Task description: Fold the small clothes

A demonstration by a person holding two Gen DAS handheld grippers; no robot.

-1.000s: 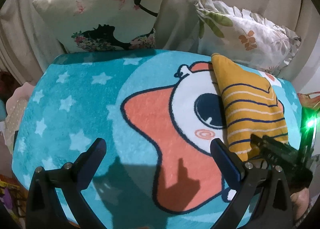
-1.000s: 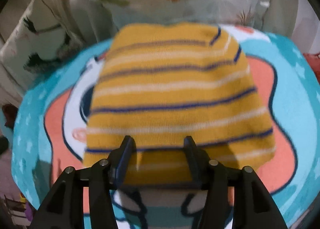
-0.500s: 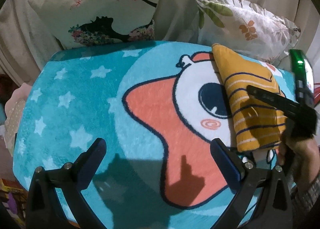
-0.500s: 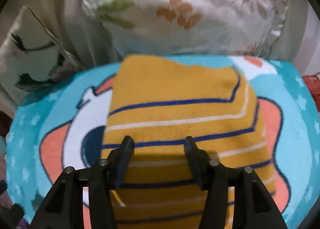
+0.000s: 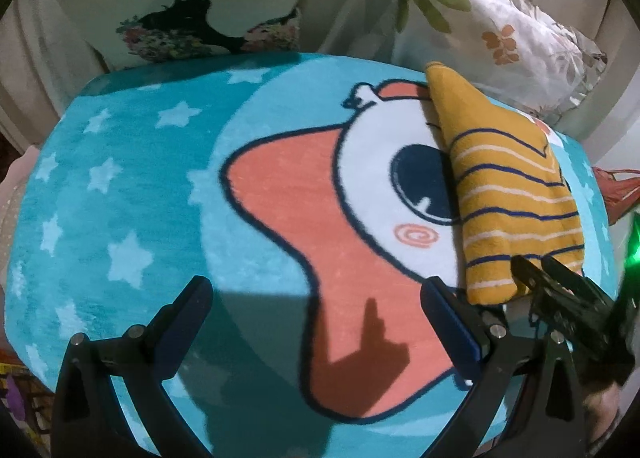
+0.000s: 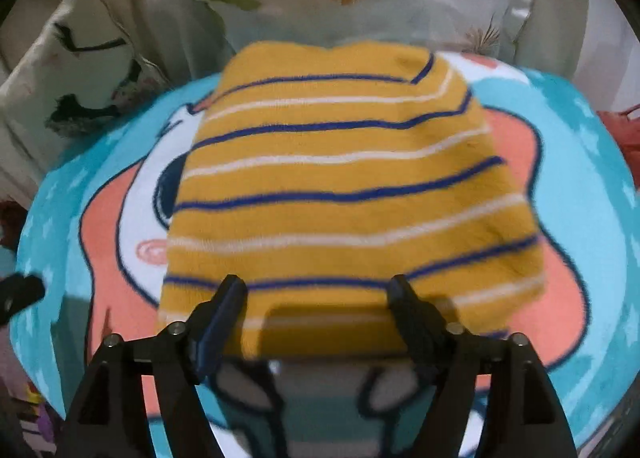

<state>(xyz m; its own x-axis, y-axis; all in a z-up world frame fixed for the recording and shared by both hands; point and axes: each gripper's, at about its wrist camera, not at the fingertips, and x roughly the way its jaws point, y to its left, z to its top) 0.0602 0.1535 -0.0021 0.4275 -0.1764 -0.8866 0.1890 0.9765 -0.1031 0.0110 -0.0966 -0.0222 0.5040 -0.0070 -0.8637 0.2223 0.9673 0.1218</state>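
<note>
A folded yellow garment [image 6: 344,194] with blue and white stripes lies on a teal cartoon blanket [image 6: 592,186]. In the left wrist view the garment [image 5: 512,198] lies at the right of the blanket [image 5: 132,186]. My right gripper [image 6: 316,294] is open, its fingers standing over the garment's near edge, nothing between them. It also shows at the right of the left wrist view [image 5: 532,278]. My left gripper [image 5: 312,302] is open and empty, above the orange star print, left of the garment.
Two pillows lean at the back: one with a black silhouette print [image 5: 192,10] and a floral one [image 5: 500,26]. Beige fabric hangs behind them. The blanket's edges drop off left and right, with red cloth [image 6: 624,130] beyond the right edge.
My right gripper moved forward over the garment and then came back to its near edge. Its fingers stand a little wider apart now. My left gripper dipped slightly closer to the blanket.
</note>
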